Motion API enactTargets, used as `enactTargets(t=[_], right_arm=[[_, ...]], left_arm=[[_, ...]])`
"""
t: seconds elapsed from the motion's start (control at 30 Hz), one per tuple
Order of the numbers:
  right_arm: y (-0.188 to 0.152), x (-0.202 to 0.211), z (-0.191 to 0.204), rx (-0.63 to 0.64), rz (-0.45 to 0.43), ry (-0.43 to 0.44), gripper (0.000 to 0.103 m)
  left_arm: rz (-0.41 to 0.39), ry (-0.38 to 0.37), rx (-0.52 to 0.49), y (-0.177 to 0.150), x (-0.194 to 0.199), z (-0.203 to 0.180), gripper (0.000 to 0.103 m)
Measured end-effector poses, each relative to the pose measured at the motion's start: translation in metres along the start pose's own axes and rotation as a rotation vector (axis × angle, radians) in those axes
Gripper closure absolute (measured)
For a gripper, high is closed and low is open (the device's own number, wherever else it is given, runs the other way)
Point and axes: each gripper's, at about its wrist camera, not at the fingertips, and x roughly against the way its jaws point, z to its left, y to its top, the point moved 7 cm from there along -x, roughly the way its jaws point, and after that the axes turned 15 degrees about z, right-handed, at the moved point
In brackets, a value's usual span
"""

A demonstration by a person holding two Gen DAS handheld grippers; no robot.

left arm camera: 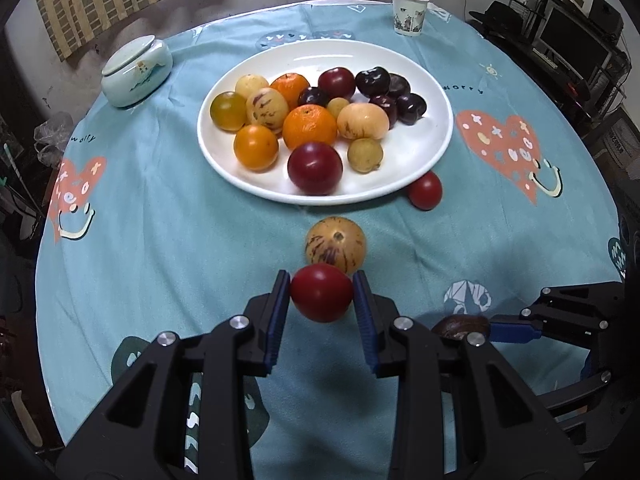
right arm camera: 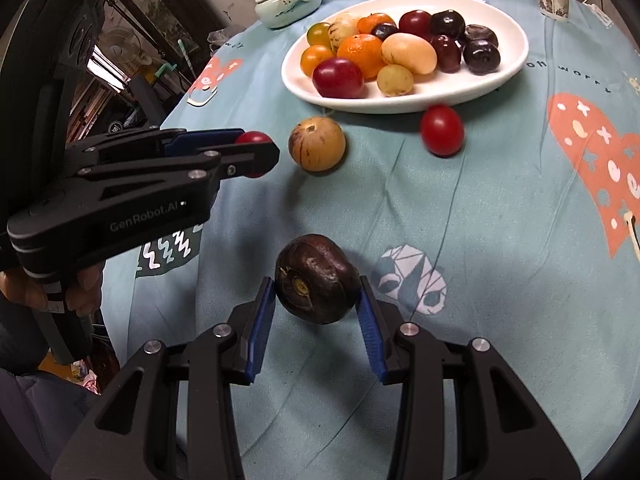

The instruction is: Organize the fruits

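Note:
My left gripper [left arm camera: 321, 292] is shut on a red tomato [left arm camera: 321, 293], held above the cloth in front of the plate; it also shows in the right wrist view [right arm camera: 256, 152]. My right gripper [right arm camera: 318, 292] is shut on a dark brown fruit [right arm camera: 316, 278], seen also in the left wrist view [left arm camera: 460, 326]. A white plate [left arm camera: 420, 148] holds several fruits: oranges, plums, tomatoes, striped melons. A striped yellow fruit [left arm camera: 336, 245] and a second red tomato [left arm camera: 425, 191] lie on the cloth beside the plate's near rim.
A round table with a blue patterned cloth [left arm camera: 160, 240]. A lidded ceramic jar [left arm camera: 136, 69] stands at the far left, a paper cup [left arm camera: 409, 14] at the far right. Shelves and clutter surround the table.

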Motion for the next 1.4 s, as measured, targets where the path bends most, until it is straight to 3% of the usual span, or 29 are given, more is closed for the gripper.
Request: enactTargets(t=[0.33,0.5,0.87,1.2,1.3,1.37,1.4], right_arm=[[-0.002,-0.001,0.002,0.005,0.004,-0.001,0.061],[0.012,0.012,-0.002,0.016,-0.028,-0.03,0.061],[0.116,0.092,-0.031,0.032,-0.263,-0.122,0.061],[0.182,0.086,-0.062,0.012,-0.274,-0.208,0.061],[0.195,0.078,-0.07,0.026,-0.244,-0.244,0.061],[0.198,0.072,-0.072,0.027,-0.218,-0.265,0.061],[0.199,0.072,-0.073,0.025,-0.217,-0.276,0.061]], left_arm=[[-0.012,-0.001,-0.012,0.002,0.004,-0.004,0.07],[-0.057,0.012,-0.027,0.021,0.017,-0.002,0.07],[-0.187,0.047,0.001,0.11,0.047,0.015,0.07],[-0.133,0.053,0.044,0.158,0.012,0.028,0.07],[-0.125,0.068,0.061,0.162,0.003,0.034,0.066],[-0.116,0.045,0.061,0.163,-0.001,0.037,0.054],[-0.123,0.052,0.065,0.162,0.0,0.039,0.042]])
